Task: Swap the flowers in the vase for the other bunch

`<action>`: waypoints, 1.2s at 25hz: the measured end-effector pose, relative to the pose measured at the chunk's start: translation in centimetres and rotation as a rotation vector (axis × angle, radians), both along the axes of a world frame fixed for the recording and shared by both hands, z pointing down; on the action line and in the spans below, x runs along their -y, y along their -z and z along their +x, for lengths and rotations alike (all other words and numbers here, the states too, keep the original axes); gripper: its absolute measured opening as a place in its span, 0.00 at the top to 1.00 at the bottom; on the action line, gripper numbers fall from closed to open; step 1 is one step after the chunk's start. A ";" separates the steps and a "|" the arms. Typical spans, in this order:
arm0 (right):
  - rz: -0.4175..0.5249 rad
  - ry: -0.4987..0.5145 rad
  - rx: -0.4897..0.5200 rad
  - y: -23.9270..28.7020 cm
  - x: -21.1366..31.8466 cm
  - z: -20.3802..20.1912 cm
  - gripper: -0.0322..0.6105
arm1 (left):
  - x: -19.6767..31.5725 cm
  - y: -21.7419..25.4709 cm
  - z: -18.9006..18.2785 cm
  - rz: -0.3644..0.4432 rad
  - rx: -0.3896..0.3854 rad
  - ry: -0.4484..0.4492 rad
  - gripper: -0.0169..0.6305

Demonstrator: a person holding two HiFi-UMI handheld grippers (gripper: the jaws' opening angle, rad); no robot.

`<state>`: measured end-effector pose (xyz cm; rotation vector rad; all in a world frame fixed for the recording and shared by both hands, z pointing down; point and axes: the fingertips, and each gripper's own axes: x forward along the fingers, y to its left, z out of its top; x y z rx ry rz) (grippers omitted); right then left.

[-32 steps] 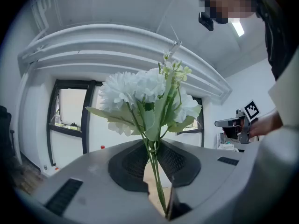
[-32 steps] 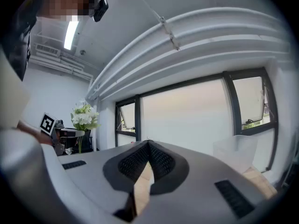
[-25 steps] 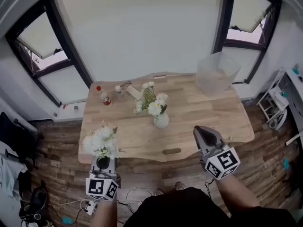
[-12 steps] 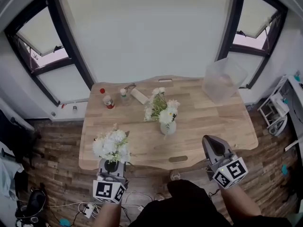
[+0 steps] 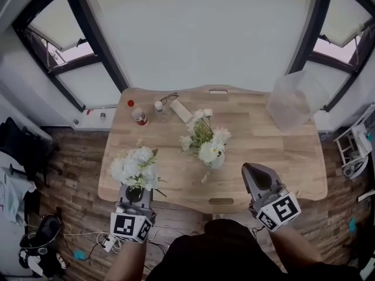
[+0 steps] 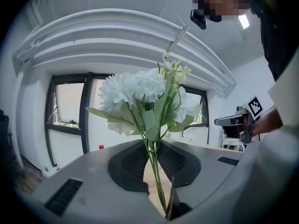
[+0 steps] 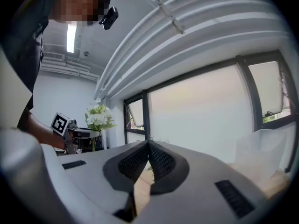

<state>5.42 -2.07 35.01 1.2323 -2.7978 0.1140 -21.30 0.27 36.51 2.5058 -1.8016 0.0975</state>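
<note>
A small pale vase [image 5: 216,160] with white and green flowers [image 5: 205,140] stands on the wooden table [image 5: 281,157], near its middle. My left gripper [image 5: 135,193] is shut on the stems of a second white bunch [image 5: 136,168], which it holds upright over the table's front left edge. In the left gripper view the green stems [image 6: 154,171] run between the dark pads, with the blooms [image 6: 142,90] above. My right gripper [image 5: 254,171] is shut with nothing in it, at the front edge to the right of the vase. Its pads [image 7: 156,160] meet at the tip.
At the table's back left are a red-capped bottle [image 5: 138,115], a small bottle [image 5: 158,106], glasses [image 5: 170,98] and a pale roll [image 5: 180,111]. A clear plastic bin [image 5: 296,101] stands at the back right. Windows and a wall lie behind the table.
The head view has shifted, so the table and vase sit lower and further right. The right gripper has come closer to the vase. The left gripper still carries the bunch.
</note>
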 end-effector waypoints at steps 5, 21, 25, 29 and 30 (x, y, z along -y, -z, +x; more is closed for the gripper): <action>0.013 0.106 -0.032 -0.6 2.1 -0.9 0.92 | 1.7 -0.2 0.5 -0.024 -0.001 0.096 0.90; 0.110 0.195 -0.145 -1.4 4.3 -7.8 0.51 | 5.6 -3.1 1.6 -0.084 0.059 0.027 0.90; 0.082 0.152 -0.231 -3.5 5.0 -8.7 0.48 | 7.1 -4.3 1.5 -0.085 0.063 -0.025 0.90; 0.061 0.087 -0.322 -5.3 6.1 -8.9 0.48 | 7.7 -5.6 1.0 -0.114 0.053 -0.044 0.90; 0.060 0.071 -0.329 -5.5 6.3 -8.8 0.48 | 7.8 -5.9 0.9 -0.123 0.052 -0.050 0.90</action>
